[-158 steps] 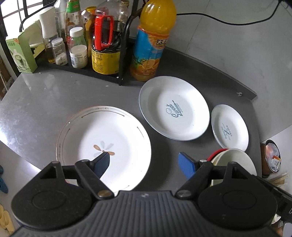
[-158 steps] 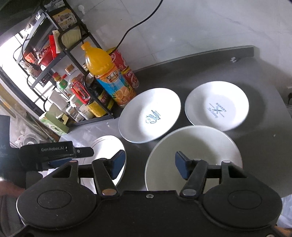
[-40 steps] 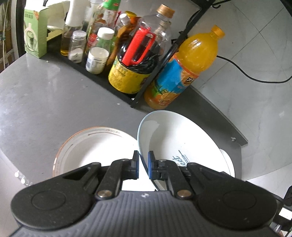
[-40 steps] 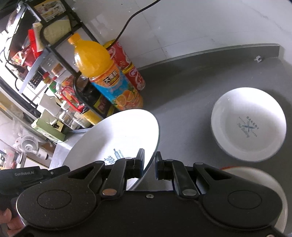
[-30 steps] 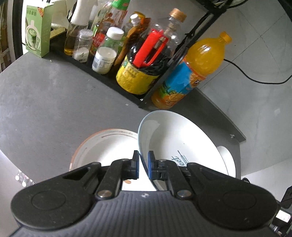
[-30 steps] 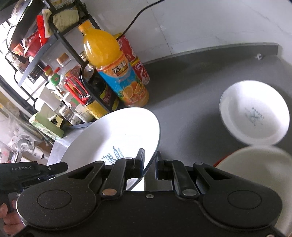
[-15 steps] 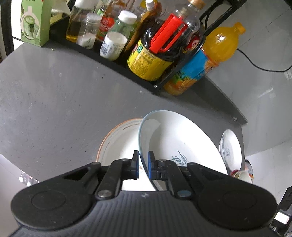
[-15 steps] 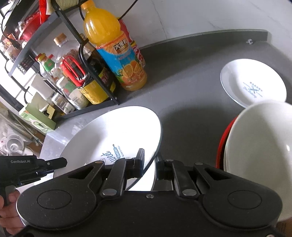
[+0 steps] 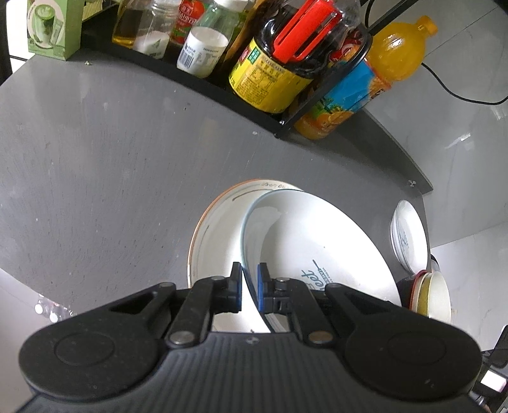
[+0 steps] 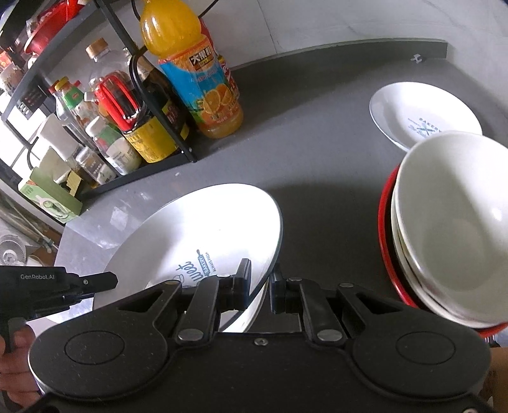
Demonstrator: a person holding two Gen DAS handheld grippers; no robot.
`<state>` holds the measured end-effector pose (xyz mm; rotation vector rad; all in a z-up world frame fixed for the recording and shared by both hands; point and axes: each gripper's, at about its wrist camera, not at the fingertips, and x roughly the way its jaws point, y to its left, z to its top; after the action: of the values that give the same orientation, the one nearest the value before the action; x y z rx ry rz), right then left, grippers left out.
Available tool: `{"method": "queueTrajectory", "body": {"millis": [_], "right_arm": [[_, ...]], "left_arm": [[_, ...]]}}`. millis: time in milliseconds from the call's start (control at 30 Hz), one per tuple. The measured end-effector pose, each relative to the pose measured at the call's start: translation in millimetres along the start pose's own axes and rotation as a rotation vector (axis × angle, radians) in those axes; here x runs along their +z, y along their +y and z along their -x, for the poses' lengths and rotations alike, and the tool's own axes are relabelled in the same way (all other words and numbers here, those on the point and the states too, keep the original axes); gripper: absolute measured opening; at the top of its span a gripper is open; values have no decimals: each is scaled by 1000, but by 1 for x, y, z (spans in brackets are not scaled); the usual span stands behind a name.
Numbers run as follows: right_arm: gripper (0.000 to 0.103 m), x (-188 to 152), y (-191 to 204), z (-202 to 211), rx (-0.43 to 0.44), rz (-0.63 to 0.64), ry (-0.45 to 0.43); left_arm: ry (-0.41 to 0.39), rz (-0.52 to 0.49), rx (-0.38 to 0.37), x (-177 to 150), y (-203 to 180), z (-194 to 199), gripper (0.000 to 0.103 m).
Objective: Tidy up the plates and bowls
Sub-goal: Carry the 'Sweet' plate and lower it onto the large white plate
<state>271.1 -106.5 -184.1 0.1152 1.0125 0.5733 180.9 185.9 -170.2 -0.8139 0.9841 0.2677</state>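
A white plate with blue "Sweet" lettering point(image 9: 317, 241) point(image 10: 203, 228) is held tilted between both grippers. My left gripper point(image 9: 249, 286) is shut on its near-left rim, and my right gripper point(image 10: 258, 286) is shut on its right rim. The plate hangs over a larger gold-rimmed plate point(image 9: 219, 222) lying on the grey table point(image 9: 95, 159); I cannot tell if they touch. A small "Bakery" plate point(image 10: 422, 111) point(image 9: 408, 235) lies at the far right. A stack of white bowls point(image 10: 444, 228) point(image 9: 435, 295) sits in a red bowl point(image 10: 384, 222).
A black wire rack point(image 10: 165, 127) full of sauce bottles and jars lines the back, with an orange juice bottle point(image 10: 193, 73) point(image 9: 365, 82) beside it and a green box point(image 9: 50, 28) at its left end. A person's hand point(image 10: 12, 349) holds the left gripper's handle.
Both grippers have carried the Sweet plate leftward and lower, so that it now hangs over the gold-rimmed plate. The bowl stack looms larger in the right wrist view.
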Motion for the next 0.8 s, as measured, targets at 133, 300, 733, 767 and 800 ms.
{"method": "queueTrajectory", "body": {"millis": [133, 300, 733, 767, 800], "right_arm": [[12, -5, 1, -1, -11, -2, 10], [12, -9, 2, -3, -22, 5, 25], [11, -18, 4, -17, -44, 21, 75], [11, -20, 5, -18, -43, 21, 74], [11, -20, 6, -18, -45, 20, 73]], "left_arm": [[14, 9, -1, -3, 4, -2, 7], [25, 24, 9, -7, 9, -6, 7], [52, 54, 46, -12, 19, -18, 7], [47, 52, 49, -13, 20, -18, 7], [40, 54, 45, -13, 21, -18, 7]]}}
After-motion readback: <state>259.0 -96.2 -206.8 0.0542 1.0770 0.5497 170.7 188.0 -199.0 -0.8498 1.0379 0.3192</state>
